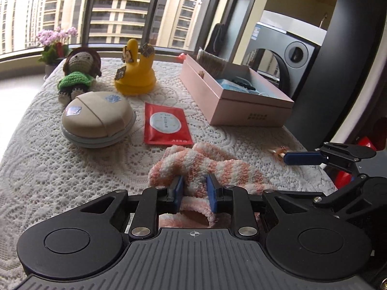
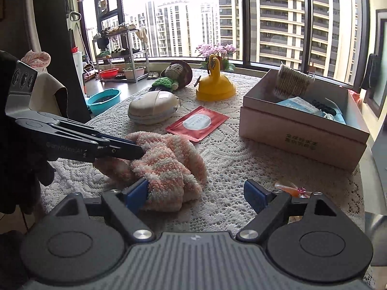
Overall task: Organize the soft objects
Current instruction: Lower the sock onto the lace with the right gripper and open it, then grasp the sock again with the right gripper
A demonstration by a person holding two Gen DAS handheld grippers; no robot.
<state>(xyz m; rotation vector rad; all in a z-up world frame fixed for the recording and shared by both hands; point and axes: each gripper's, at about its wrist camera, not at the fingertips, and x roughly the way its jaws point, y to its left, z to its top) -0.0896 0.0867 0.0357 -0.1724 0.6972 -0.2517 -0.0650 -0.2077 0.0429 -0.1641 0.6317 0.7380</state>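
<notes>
Shoe racks behind show only beside right tool [image 2: 197, 194], spread wide

Daylit curved window [image 2: 183, 17], high-rise towers [image 2: 278, 24] outside, metal shelf rack [image 2: 121, 53] beside it

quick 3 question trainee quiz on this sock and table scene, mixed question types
1. True or false: the left gripper is clamped on the striped fuzzy sock.
2. Which lies nearest the sock? A) yellow duck toy B) red sachet C) crochet doll
3. Fill in: the pink box has its lid ____.

Key
1. True
2. B
3. Off; its contents show, and the right gripper stands open beside the sock.
</notes>
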